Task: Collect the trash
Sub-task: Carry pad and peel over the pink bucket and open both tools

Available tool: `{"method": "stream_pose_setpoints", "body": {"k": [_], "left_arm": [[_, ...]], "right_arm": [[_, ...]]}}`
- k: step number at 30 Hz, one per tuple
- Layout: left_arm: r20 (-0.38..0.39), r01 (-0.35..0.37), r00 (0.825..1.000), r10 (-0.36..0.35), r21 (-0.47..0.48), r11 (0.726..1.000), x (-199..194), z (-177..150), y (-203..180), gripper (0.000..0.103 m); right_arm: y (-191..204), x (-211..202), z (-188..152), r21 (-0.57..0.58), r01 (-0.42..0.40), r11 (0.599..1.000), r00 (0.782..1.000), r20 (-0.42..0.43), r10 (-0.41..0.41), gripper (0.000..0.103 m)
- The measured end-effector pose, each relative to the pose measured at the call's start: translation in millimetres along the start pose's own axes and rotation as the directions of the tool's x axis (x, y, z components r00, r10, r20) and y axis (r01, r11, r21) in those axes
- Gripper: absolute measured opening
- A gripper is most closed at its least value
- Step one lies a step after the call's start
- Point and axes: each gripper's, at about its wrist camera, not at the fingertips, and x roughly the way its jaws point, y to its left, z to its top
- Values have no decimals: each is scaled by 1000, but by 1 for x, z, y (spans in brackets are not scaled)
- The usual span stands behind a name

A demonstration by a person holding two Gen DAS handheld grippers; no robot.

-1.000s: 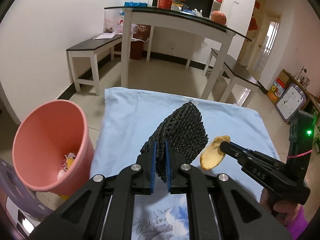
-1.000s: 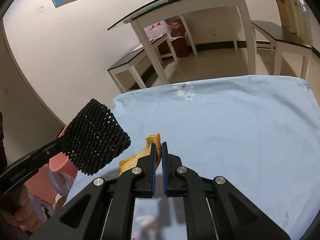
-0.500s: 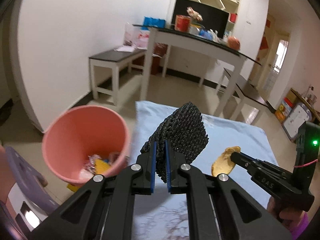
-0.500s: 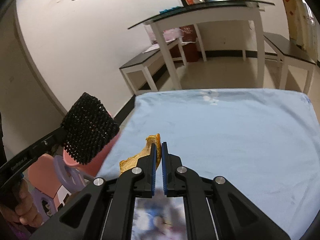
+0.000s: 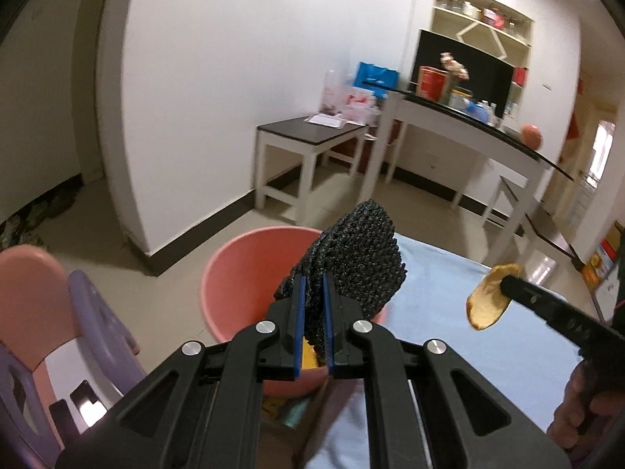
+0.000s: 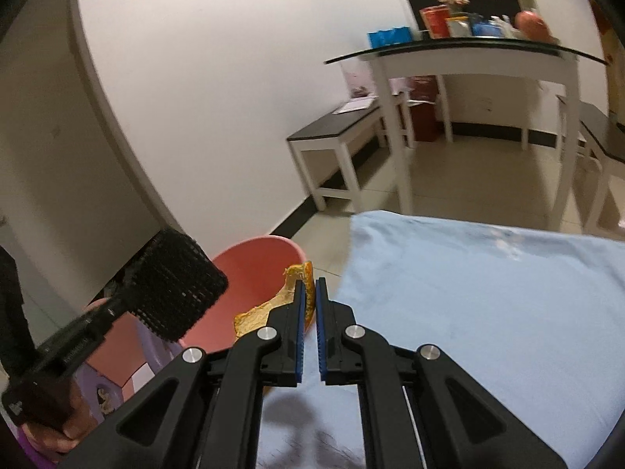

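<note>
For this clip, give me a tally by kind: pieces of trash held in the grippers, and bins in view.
Black foam net, in the left gripper: 1
Orange fruit peel, in the right gripper: 1
Pink bin: 1
Total: 3

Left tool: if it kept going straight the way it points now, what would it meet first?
Probably the pink bin. The left tool, shut on the black mesh, points over the bin's near rim; beyond lie floor and wall. Depth is unclear, so it might pass just above the opening.
</note>
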Motion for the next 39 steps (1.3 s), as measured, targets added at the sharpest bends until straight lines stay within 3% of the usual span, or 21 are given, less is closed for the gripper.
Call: {"method": "stream_pose_setpoints", "body": {"k": [14, 31, 35, 39], "left_arm": [[-63, -74, 996, 70, -66, 995, 34, -5, 40, 8], [-112, -86, 991, 77, -75, 993, 64, -9, 42, 8], [-109, -87, 991, 79, -69, 994, 65, -10, 42, 11], [-106, -83, 991, 76, -60, 995, 66, -10, 41, 23]], "right_arm": [[61, 62, 7, -104, -39, 994, 997, -70, 32, 5], [65, 107, -3, -159, -24, 987, 991, -137, 2, 5], [66, 112, -3, -167, -24, 986, 990, -144, 0, 5], [67, 114, -4, -177, -24, 984, 990, -143, -2, 5]]}}
